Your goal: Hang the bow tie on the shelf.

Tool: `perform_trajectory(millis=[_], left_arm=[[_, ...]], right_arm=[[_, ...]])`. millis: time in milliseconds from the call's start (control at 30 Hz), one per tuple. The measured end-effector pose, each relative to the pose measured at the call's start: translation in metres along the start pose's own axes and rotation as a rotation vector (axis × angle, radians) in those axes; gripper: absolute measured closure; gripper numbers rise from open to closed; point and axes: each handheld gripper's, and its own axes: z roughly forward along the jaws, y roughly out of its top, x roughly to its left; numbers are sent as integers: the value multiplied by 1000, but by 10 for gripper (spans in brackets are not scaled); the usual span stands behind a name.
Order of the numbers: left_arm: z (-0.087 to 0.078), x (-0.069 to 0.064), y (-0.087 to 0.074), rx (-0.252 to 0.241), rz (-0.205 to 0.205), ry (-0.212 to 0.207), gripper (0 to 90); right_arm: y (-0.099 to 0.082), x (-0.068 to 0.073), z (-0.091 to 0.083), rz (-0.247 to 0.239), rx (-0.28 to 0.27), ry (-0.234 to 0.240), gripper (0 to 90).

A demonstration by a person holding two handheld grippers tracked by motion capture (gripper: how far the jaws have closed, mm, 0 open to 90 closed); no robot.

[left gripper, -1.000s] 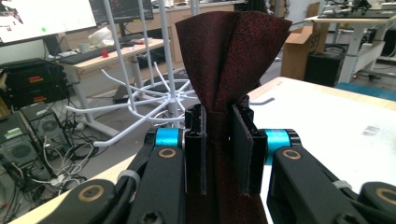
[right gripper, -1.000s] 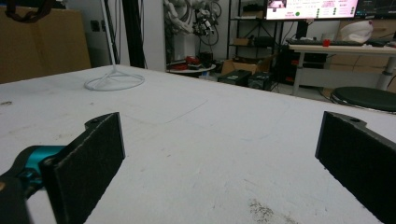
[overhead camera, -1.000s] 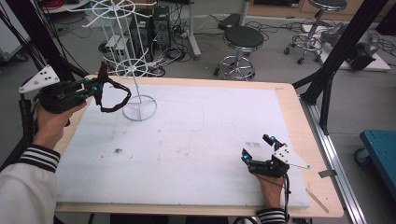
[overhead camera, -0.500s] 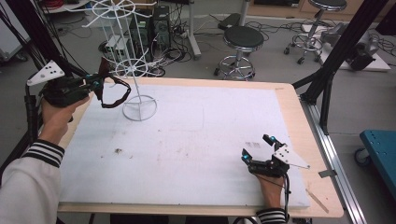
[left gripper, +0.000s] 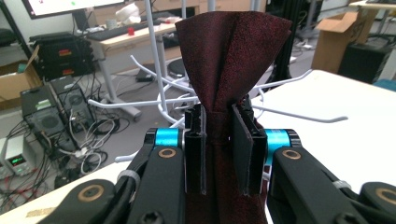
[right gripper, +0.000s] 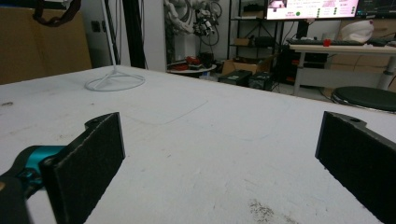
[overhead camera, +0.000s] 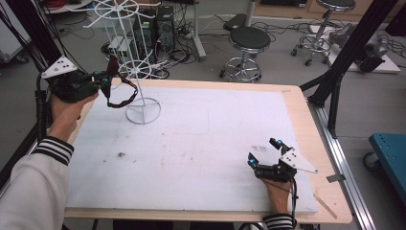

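Note:
A dark red tie (overhead camera: 119,88) hangs in a loop from my left gripper (overhead camera: 103,81), which is shut on it above the table's far left corner. In the left gripper view the tie's cloth (left gripper: 233,65) rises pinched between the two jaws of the left gripper (left gripper: 218,135). A white wire rack (overhead camera: 131,67) with spoked rings stands just right of it, its round base (overhead camera: 142,114) on the mat; its hooks (left gripper: 299,114) lie just beyond the jaws. My right gripper (overhead camera: 262,152) rests open on the mat at the near right, nothing between its pads (right gripper: 86,163).
A white mat (overhead camera: 201,143) covers the wooden table (overhead camera: 306,124). Black frame posts (overhead camera: 335,72) stand off the right edge. Stools (overhead camera: 249,43), cables and computer boxes lie on the floor beyond the far edge. A small dark speck (overhead camera: 120,155) marks the mat.
My left gripper has carried the tie up and slightly right, closer to the rack's lower ring. The right gripper has stayed put.

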Motion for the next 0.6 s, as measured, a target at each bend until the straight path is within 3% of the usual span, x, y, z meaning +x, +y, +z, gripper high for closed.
perform_trajectory(millis=[233,600], left_arm=[[7,0,1,36,-4,23,758],[11,-1,4,53,-29,35,753]], right_arm=[[0,0,0,3,1,2,6],[0,0,0,0,-1,3,6]])
